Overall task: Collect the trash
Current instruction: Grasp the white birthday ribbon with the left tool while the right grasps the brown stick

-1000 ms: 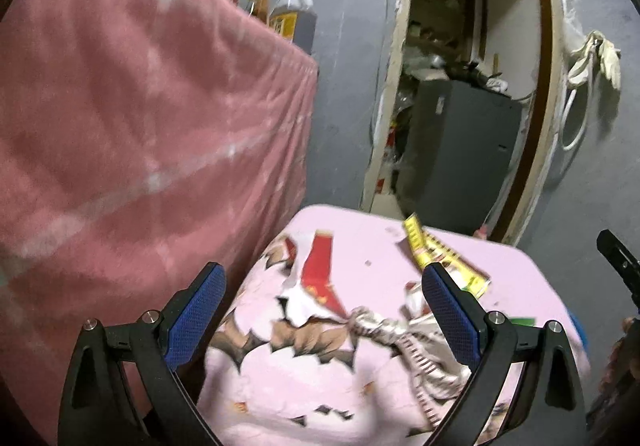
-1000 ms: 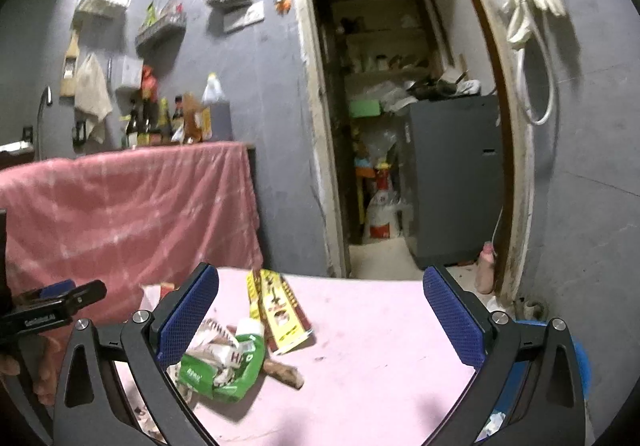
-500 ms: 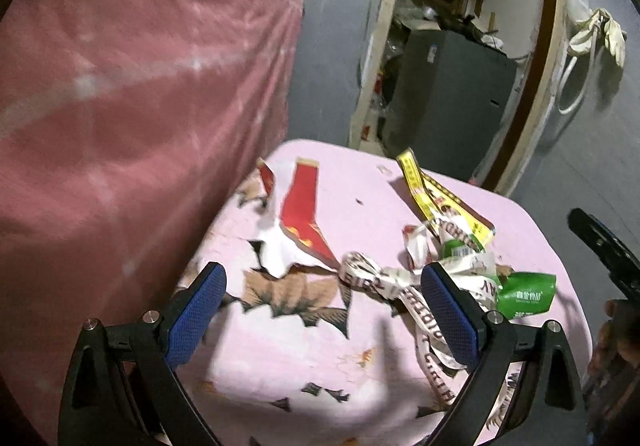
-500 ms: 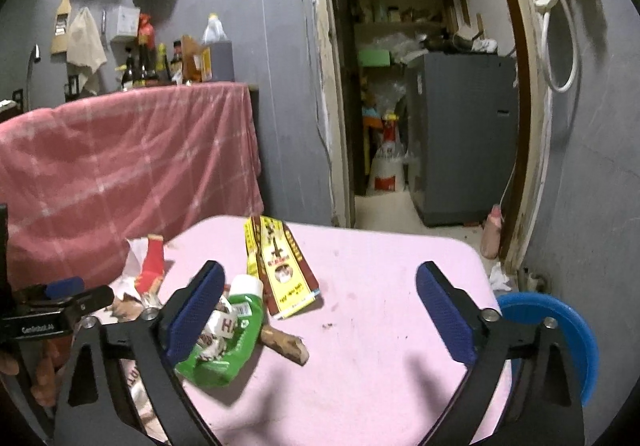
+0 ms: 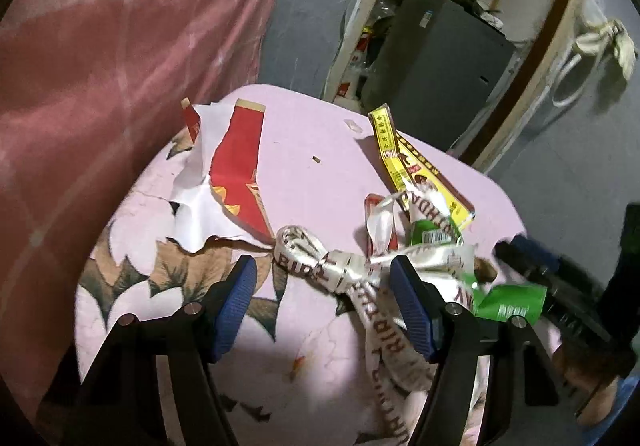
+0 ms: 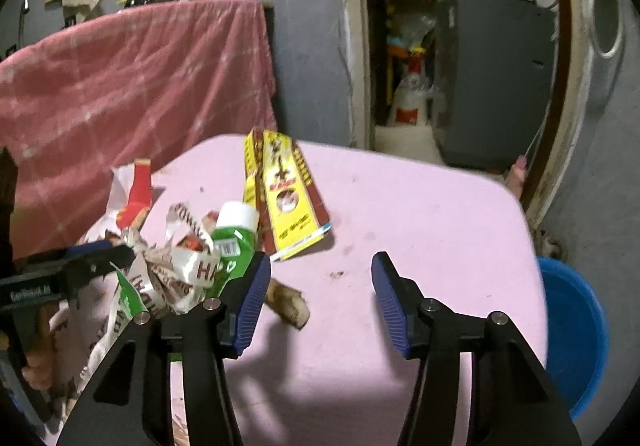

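Trash lies in a heap on a pink table (image 6: 420, 214): a white ribbon with brown letters (image 5: 320, 266), a green pouch (image 6: 234, 242), a yellow-and-brown pack (image 6: 286, 198) and a torn red-and-white wrapper (image 5: 236, 174). My left gripper (image 5: 324, 302) hangs low over the ribbon's knot. Its jaws are closing with the ribbon between them, and the pads are clear of it. My right gripper (image 6: 320, 302) is also closing. A brown scrap (image 6: 290, 304) lies between its jaws beside the left pad, untouched. The ribbon (image 6: 188, 270) and the green pouch (image 5: 508, 300) are tangled together.
A blue basin (image 6: 576, 338) stands on the floor at the table's right edge. A red checked cloth (image 5: 120, 46) drapes a counter on the left. Behind the table an open doorway shows a grey cabinet (image 6: 492, 78). The table's far right part is bare pink.
Both grippers have sunk and tipped down toward the table, closer to the trash heap. Both pairs of jaws have narrowed from wide open.
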{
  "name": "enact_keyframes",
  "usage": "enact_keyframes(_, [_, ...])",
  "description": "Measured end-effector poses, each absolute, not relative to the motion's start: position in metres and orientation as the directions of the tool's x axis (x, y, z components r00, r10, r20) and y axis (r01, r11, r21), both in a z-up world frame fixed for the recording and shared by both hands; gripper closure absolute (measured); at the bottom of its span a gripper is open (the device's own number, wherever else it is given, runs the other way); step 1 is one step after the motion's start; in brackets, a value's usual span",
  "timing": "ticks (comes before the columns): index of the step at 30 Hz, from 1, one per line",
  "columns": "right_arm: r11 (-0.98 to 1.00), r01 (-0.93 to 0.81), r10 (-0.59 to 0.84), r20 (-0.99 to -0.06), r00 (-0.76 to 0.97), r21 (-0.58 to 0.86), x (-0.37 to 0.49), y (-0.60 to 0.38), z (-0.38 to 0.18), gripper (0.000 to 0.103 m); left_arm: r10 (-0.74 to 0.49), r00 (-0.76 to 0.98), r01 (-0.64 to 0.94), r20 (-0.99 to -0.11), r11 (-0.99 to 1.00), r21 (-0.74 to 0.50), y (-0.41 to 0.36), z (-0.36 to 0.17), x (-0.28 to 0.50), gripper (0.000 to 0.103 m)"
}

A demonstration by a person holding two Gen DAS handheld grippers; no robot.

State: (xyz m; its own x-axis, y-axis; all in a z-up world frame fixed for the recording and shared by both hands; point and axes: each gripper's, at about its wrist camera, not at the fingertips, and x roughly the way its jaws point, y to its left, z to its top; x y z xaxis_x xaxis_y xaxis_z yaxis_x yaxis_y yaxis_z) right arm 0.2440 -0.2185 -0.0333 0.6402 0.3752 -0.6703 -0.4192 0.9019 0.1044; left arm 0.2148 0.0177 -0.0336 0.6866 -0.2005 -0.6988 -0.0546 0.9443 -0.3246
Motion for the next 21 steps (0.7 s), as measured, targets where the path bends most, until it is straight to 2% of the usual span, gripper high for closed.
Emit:
enact_keyframes(4, [0.883,-0.454,0.396,-0.703,0.591,0.116,0.249,-0.214,-0.04,0.063,-0.211,0.672,-0.107,-0.71,0.921,-0.375,0.027,-0.032,0.222,0.042])
enact_keyframes(9, [0.859,-0.498,0.416,-0.73,0.542,0.12,0.247,-0.206,-0.044,0.068,-0.179,0.639,-0.148,-0.748,0.926,-0.348,0.023,-0.027,0.231,0.055])
enact_keyframes(11, [0.85,-0.514,0.419,-0.742,0.524,0.117,0.245,-0.203,-0.048,0.071,-0.163,0.623,-0.155,-0.765,0.933,-0.325,0.019,-0.026,0.234,0.064])
enact_keyframes(16, [0.845,-0.528,0.405,-0.745,0.53,0.084,0.236,-0.202,-0.049,0.083,-0.131,0.595,-0.147,-0.793,0.952,-0.267,0.009,-0.024,0.238,0.073])
enact_keyframes(21, [0.854,-0.515,0.397,-0.734,0.551,0.075,0.221,-0.207,-0.047,0.085,-0.155,0.582,-0.096,-0.798,0.962,-0.256,0.003,-0.026,0.235,0.084])
